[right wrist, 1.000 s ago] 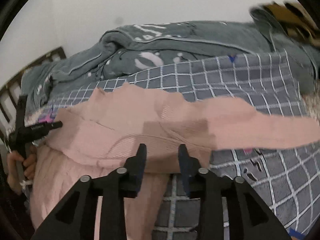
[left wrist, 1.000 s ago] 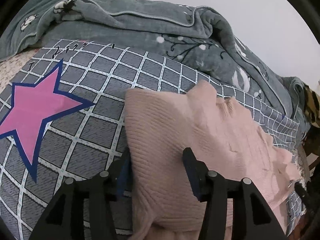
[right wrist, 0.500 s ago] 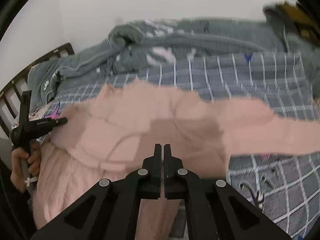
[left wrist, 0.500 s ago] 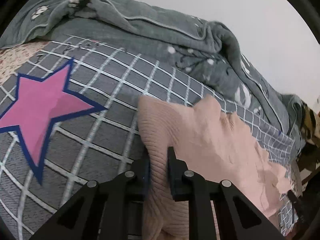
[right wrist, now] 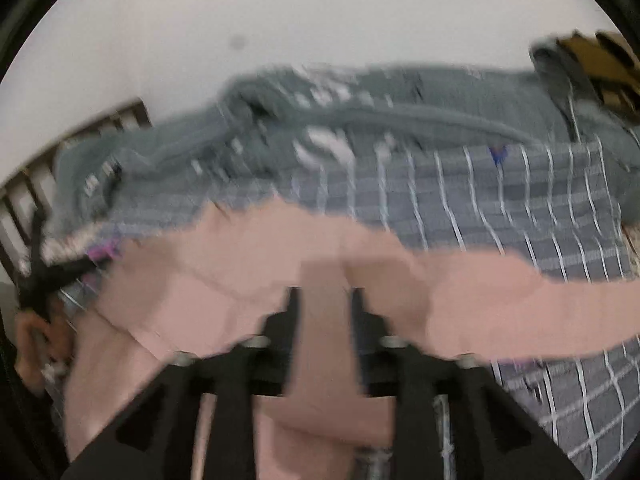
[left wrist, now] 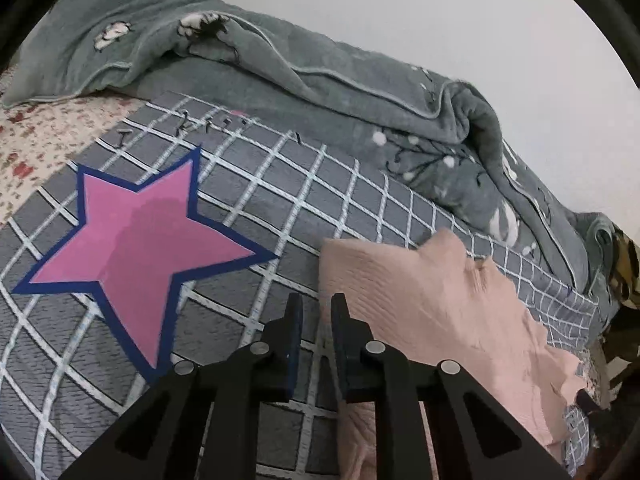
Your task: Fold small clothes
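The pink knitted sweater (left wrist: pixel 432 304) lies on the grey checked bedspread (left wrist: pixel 280 200), with its lower part hanging over the bed's near edge, and both tools have just let it go. Half a second ago the left gripper (left wrist: pixel 317 308) was pinched on the sweater's left edge; now its jaws stand slightly apart, nothing clamped between them, the sweater's edge just beside the right-hand finger and bedspread showing in the gap. The right gripper (right wrist: pixel 323 300) was fully closed over the cloth half a second ago; now its jaws stand apart with the sweater lying between them, though the right wrist view is badly blurred by motion and whether the fingers touch the knit cannot be told. A sleeve (right wrist: pixel 520 300) stretches out to the right across the checks. By my judgement this release marks the end of a positioning or smoothing step: the garment is laid out and no fold is yet evident, so folding in the sleeve probably comes next. The crumpled grey blanket (left wrist: pixel 320 92) sits behind, well clear of the sweater
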Available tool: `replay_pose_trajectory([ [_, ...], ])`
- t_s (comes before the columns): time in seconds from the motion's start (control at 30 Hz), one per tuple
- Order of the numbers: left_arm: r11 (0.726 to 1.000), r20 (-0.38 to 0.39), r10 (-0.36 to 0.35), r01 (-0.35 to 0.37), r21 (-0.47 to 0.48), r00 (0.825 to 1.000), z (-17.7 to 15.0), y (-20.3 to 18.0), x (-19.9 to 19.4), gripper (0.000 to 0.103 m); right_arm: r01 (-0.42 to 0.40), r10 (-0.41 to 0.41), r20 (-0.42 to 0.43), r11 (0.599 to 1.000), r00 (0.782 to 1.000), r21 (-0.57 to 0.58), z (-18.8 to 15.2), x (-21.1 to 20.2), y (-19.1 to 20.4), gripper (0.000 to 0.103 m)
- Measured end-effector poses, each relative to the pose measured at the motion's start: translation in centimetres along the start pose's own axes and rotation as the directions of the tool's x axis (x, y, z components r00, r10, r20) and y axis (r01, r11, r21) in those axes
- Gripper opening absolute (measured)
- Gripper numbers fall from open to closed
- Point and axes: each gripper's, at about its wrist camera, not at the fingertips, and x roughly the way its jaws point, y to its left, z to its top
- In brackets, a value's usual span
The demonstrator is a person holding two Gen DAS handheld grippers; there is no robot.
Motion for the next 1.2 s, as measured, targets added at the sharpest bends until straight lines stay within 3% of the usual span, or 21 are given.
replay_pose_trajectory([
  [0.07, 1.000, -0.019, -0.002, 0.002, 0.014, 1.000, 0.0, -0.5, 0.4, 0.017, 0.048, -0.048, -0.039, 0.999, 0.998, 0.005, -0.8, 0.5, -0.7, 0.059],
  [0.13, 1.000, -0.025, -0.012, 0.012, 0.015, 1.000, -0.1, -0.9, 0.7, 0.027, 0.083, -0.081, -0.082, 0.996, 0.993, 0.016, -1.4, 1.3, -1.4, 0.067],
  [0.2, 1.000, -0.027, -0.021, 0.022, 0.014, 0.999, -0.1, -1.1, 0.9, 0.029, 0.080, -0.075, -0.143, 0.996, 0.987, 0.029, -1.9, 2.6, -1.9, 0.067],
  [0.23, 1.000, -0.027, -0.023, 0.023, 0.016, 0.999, -0.1, -1.2, 0.8, 0.029, 0.076, -0.070, -0.161, 0.997, 0.984, 0.032, -2.1, 3.1, -2.0, 0.065],
  [0.3, 1.000, -0.024, -0.015, 0.016, 0.026, 1.000, -0.1, -1.4, 1.0, 0.029, 0.054, -0.051, -0.136, 0.998, 0.989, 0.014, -2.1, 2.8, -1.7, 0.026],
  [0.37, 0.999, -0.017, -0.013, 0.013, 0.034, 1.000, 0.0, -1.5, 0.9, 0.029, 0.036, -0.039, -0.097, 0.999, 0.995, -0.032, -1.7, 1.7, -1.0, 0.003],
  [0.53, 0.999, -0.035, -0.033, 0.034, 0.034, 0.999, 0.1, -1.5, 1.2, 0.029, -0.005, 0.015, 0.090, 0.994, 0.996, -0.111, 0.7, -1.3, 1.0, 0.000],
  [0.67, 0.998, -0.081, -0.041, 0.045, 0.043, 0.996, 0.0, -1.3, 1.9, 0.032, 0.035, -0.020, 0.112, 0.991, 0.994, -0.130, 3.6, -0.8, 1.8, 0.000],
  [0.73, 0.998, -0.104, -0.042, 0.048, 0.052, 0.994, -0.2, -1.3, 2.2, 0.047, 0.021, -0.017, 0.050, 0.996, 0.999, -0.088, 3.6, 0.3, 0.9, 0.001],
  [0.77, 0.996, -0.110, -0.058, 0.064, 0.055, 0.992, -0.3, -1.4, 2.4, 0.057, 0.014, -0.013, 0.016, 0.998, 1.000, -0.067, 3.1, 0.8, 0.3, 0.009],
  [0.8, 0.995, -0.109, -0.071, 0.077, 0.057, 0.992, -0.3, -1.5, 2.4, 0.060, 0.022, -0.023, -0.026, 0.999, 0.999, -0.048, 2.3, 1.6, -0.4, 0.015],
  [0.87, 0.994, -0.107, -0.062, 0.070, 0.078, 0.992, -0.4, -2.0, 2.5, 0.060, 0.053, -0.054, -0.072, 0.998, 0.996, -0.017, 0.7, 2.2, -1.5, 0.047],
  [0.93, 0.993, -0.104, -0.049, 0.060, 0.102, 0.993, -0.6, -2.5, 2.8, 0.058, 0.060, -0.055, -0.106, 0.997, 0.993, 0.044, -1.0, 2.3, -2.6, 0.049],
  [0.97, 0.993, -0.097, -0.037, 0.047, 0.110, 0.995, -0.7, -2.7, 2.9, 0.045, 0.051, -0.043, -0.119, 0.996, 0.992, 0.069, -1.5, 2.4, -3.0, 0.049],
  [1.0, 0.992, -0.088, -0.030, 0.041, 0.119, 0.996, -0.7, -2.9, 3.0, 0.023, 0.041, -0.030, -0.133, 0.996, 0.991, 0.083, -1.8, 2.5, -3.0, 0.049],
  [1.13, 0.994, -0.053, -0.015, 0.021, 0.110, 0.998, -0.3, -2.5, 2.5, 0.015, 0.042, -0.033, -0.147, 0.998, 0.989, 0.056, -2.1, 3.1, -2.3, 0.048],
  [1.2, 0.996, -0.053, -0.001, 0.006, 0.093, 0.999, -0.2, -2.1, 2.5, 0.015, 0.009, -0.004, -0.145, 0.999, 0.989, 0.036, -2.3, 3.1, -1.8, 0.031],
])
